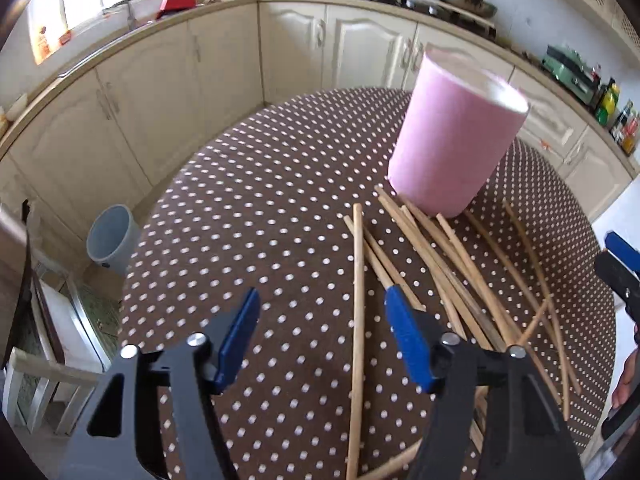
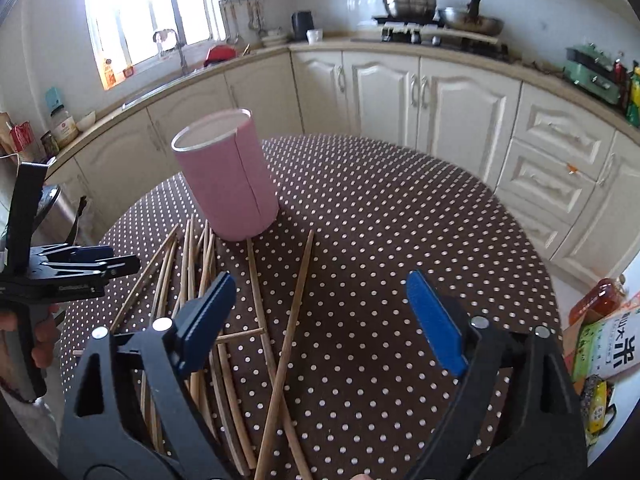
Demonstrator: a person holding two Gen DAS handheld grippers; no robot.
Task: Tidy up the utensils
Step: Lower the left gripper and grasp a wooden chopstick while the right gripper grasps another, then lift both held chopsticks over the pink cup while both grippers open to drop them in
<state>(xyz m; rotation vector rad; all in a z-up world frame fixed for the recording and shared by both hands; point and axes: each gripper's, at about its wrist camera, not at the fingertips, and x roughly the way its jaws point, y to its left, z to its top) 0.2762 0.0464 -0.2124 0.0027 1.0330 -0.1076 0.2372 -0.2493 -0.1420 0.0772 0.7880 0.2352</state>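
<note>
Step in hand, by my reading: approach, nothing gathered yet. Left hand-held gripper [image 1: 320, 312] and right hand-held gripper [image 2: 320, 300] both gape, jaws empty, above the loose wooden chopsticks [image 1: 432, 264] scattered lower right on the polka-dot tabletop [image 1: 260, 208]. One pink cylindrical holder [image 1: 452, 136] stands upright touching their far ends. Roughly a dozen sticks, overlap prevents an exact count; next, close on a single stick and lift it to the holder's mouth.

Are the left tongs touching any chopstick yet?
Apart. The left wrist view shows the left tongs open above the table, nothing pinched; a chopstick lies between the fingers with cloth visible either side.
</note>
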